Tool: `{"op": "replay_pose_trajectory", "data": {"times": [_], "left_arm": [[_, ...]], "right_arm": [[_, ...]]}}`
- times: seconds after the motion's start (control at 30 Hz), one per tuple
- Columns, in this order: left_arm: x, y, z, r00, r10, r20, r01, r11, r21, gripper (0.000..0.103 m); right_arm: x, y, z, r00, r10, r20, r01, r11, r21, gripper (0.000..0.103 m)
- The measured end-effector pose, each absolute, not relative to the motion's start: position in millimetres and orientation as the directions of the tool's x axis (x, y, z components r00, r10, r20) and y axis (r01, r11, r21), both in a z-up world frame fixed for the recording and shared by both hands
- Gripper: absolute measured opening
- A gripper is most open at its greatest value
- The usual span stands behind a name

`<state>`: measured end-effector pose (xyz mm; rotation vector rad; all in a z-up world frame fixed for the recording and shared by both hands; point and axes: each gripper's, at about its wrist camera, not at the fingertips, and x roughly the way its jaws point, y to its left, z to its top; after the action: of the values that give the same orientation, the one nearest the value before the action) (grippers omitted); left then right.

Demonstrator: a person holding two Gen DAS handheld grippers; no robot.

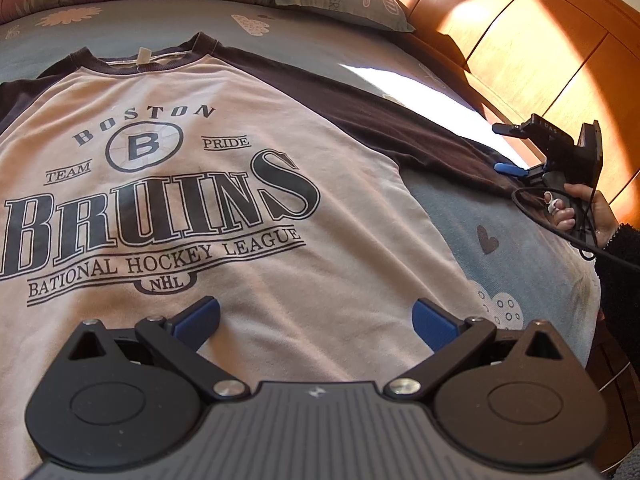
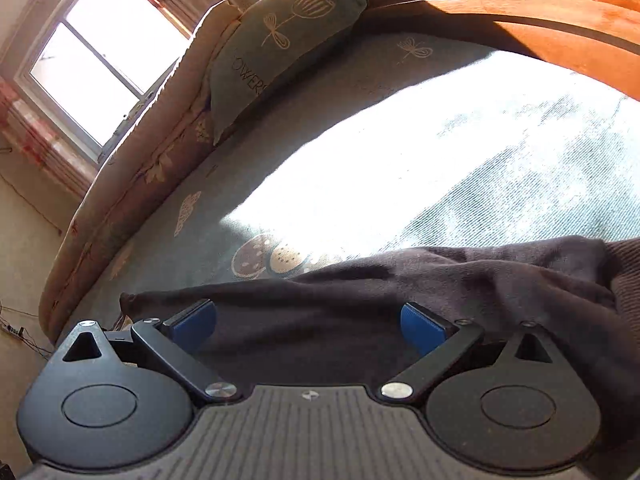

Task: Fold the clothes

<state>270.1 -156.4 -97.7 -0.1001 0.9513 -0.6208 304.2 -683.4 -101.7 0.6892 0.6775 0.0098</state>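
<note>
On bed (image 1: 520, 240), shirt (image 1: 224, 208) flat, collar far

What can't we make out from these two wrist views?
- Shirt hem: left wrist view, covered by the left tongs body.
- Its other sleeve: cut off by that view's left edge.
- Dark sleeve cuff: right wrist view, run off the right edge; in the left wrist view the right tongs sit by it.
- Bedsheet pattern: right wrist view, washed out by sunlight.
- Pillow lettering: partly folded out of sight.

White shirt (image 1: 248, 216) navy print, dark sleeve (image 2: 400, 292); blue patterned bedsheet (image 1: 500, 220).
</note>
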Motion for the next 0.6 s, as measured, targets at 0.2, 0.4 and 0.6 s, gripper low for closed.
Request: {"op": "replay_pose_trajectory", "data": {"times": [0.2,0.4,0.6], "left_arm": [[270,-158,-98,0.425,-0.532,-0.733,0.449,0.826,-0.339,0.102],[272,-155,-98,0.420,-0.545,-0.726,0.439,0.822,-0.363,0.102],[266,-155,-82,0.439,-0.503,-0.745,0.438,0.843,-0.311,0.102]], "right_arm": [[272,-679,-78,0.787,0.251,-0.563,0.193,0.767,0.611,0.103],[255,-672,-96,0.758,0.265,-0.596,0.197,0.778,0.596,0.101],[225,-654,-74,0.738,0.098,-0.668,0.294,0.844,0.448,0.103]]}}
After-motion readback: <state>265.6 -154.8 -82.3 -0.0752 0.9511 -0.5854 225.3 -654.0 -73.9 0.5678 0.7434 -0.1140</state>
